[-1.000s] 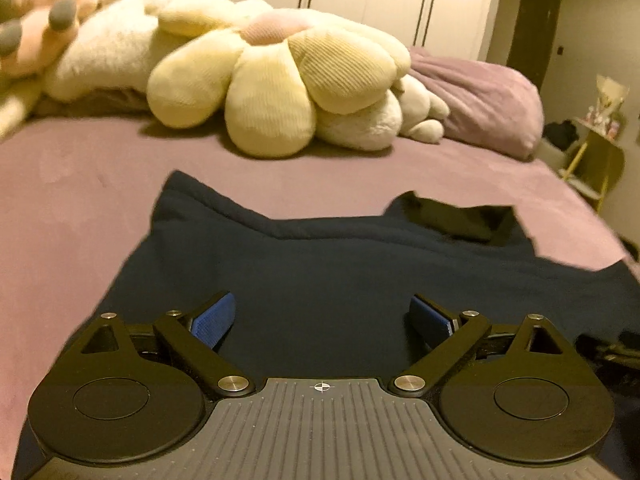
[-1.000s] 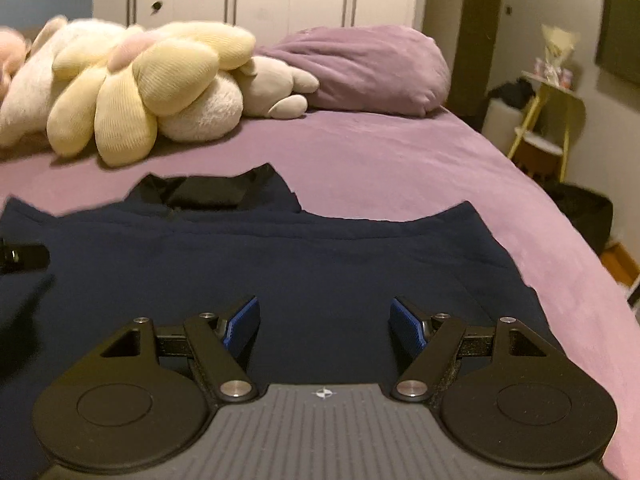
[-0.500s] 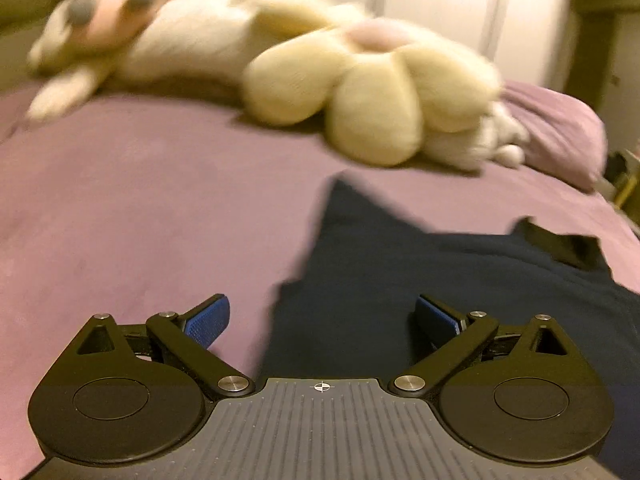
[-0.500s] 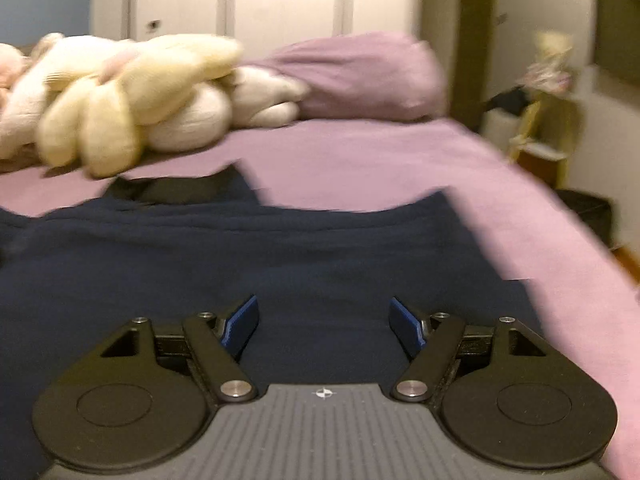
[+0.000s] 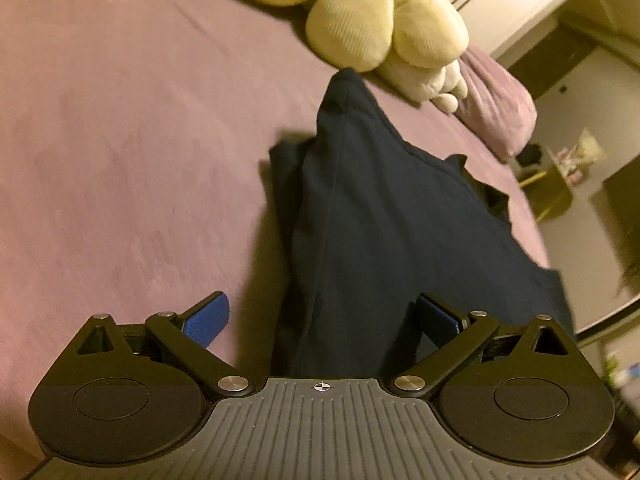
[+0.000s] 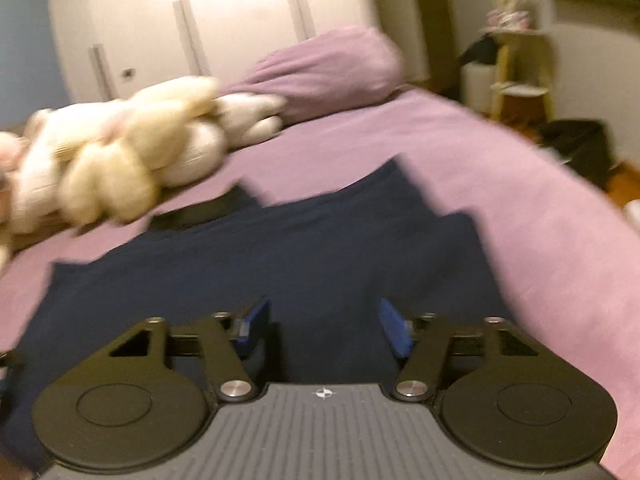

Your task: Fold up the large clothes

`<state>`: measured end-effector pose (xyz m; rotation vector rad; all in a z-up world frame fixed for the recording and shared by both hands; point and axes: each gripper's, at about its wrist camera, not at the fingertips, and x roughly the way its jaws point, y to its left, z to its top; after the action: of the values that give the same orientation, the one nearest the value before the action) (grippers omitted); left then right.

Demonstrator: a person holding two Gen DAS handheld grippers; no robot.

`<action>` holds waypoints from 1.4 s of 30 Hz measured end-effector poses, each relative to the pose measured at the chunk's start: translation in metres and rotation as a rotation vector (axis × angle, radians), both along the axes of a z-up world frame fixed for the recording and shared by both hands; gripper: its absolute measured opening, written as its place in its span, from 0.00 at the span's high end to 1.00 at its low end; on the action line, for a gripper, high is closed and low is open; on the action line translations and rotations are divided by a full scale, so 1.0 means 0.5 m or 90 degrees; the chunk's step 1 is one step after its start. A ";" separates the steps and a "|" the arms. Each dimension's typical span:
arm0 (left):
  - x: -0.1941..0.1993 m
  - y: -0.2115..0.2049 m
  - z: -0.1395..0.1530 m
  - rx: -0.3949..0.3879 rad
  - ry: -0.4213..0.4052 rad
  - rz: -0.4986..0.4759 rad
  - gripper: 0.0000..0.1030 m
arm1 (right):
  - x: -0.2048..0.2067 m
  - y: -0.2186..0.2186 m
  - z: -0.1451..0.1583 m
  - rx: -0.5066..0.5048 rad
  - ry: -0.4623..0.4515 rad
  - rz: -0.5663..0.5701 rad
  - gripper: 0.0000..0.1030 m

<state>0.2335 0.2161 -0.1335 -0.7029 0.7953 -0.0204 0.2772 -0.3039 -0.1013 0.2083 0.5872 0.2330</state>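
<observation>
Since a second ago my left view has swung and rolled: the navy garment (image 5: 384,216), which then filled the lower frame edge to edge, now runs as a slanted band from bottom centre up to the middle, with bare purple bedsheet (image 5: 120,140) filling the left half. My left gripper (image 5: 322,316) has its jaws spread wide as before, gripping nothing; the left blue pad sits over the sheet, the right one over the cloth, the garment's left edge between them.

In my right view the picture is now blurred and tilted. My right gripper (image 6: 324,328) has just been closing, its blue pads nearer together than a second ago but still apart, the navy cloth (image 6: 280,248) behind the gap; I cannot tell whether they touch it.

Counted: one garment, lying on the bed in the lower middle of both views; one flower-shaped plush (image 5: 376,24) at the top of the left view, with a white plush (image 5: 436,84) under it; one purple pillow (image 6: 332,68) at upper centre of the right view; one yellow side table (image 6: 520,76) at upper right.
</observation>
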 end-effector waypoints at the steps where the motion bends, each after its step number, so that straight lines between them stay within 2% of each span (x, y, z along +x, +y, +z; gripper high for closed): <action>1: 0.002 0.002 -0.005 -0.010 -0.001 -0.003 0.02 | -0.017 0.014 -0.002 0.004 -0.004 0.017 0.50; 4: 0.009 0.010 -0.014 -0.040 -0.001 -0.008 0.06 | -0.050 0.051 -0.013 0.019 -0.011 0.052 0.54; 6: 0.015 0.015 -0.020 -0.075 -0.002 -0.018 0.19 | -0.053 0.069 -0.019 0.019 -0.002 0.053 0.54; 10: 0.029 0.020 -0.044 -0.153 0.000 -0.025 0.31 | -0.047 0.107 -0.028 -0.002 0.006 0.053 0.52; 12: 0.036 0.015 -0.049 -0.163 -0.003 -0.029 0.41 | -0.045 0.118 -0.036 -0.004 0.013 0.060 0.51; 15: 0.037 0.010 -0.045 -0.157 -0.007 -0.028 0.49 | -0.048 0.129 -0.045 -0.004 0.017 0.044 0.50; 18: 0.029 0.003 -0.029 -0.142 -0.018 -0.028 0.57 | -0.048 0.148 -0.044 -0.040 0.026 0.040 0.50; 21: 0.025 -0.010 0.000 -0.118 -0.034 -0.031 0.61 | -0.051 0.170 -0.035 -0.091 0.027 0.043 0.54; 23: 0.025 -0.013 0.011 -0.116 -0.040 -0.031 0.62 | -0.058 0.178 -0.024 -0.097 0.025 0.047 0.78; 26: 0.026 -0.012 0.021 -0.136 -0.038 -0.024 0.63 | -0.073 0.188 -0.013 -0.096 0.008 0.048 0.86; 29: 0.023 -0.018 0.042 -0.151 -0.051 -0.022 0.64 | -0.060 0.188 -0.043 -0.094 0.044 0.049 0.86; 31: 0.020 -0.024 0.060 -0.143 -0.057 -0.025 0.64 | -0.057 0.192 -0.059 -0.109 0.038 0.058 0.86; 34: 0.025 -0.038 0.086 -0.124 -0.054 -0.029 0.64 | -0.055 0.202 -0.050 -0.127 0.044 0.058 0.87; 35: 0.025 -0.040 0.090 -0.120 -0.054 -0.030 0.64 | -0.057 0.203 -0.040 -0.126 0.042 0.059 0.90; 39: 0.029 -0.057 0.112 -0.116 -0.051 -0.031 0.64 | -0.087 0.216 -0.012 -0.083 0.001 0.081 0.91; 42: 0.030 -0.073 0.134 -0.124 -0.055 -0.042 0.65 | -0.073 0.232 -0.054 -0.080 0.042 0.089 0.91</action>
<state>0.2486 0.1795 -0.0667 -0.8537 0.7398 -0.1878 0.2408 -0.1878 -0.1283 0.0530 0.6809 0.3247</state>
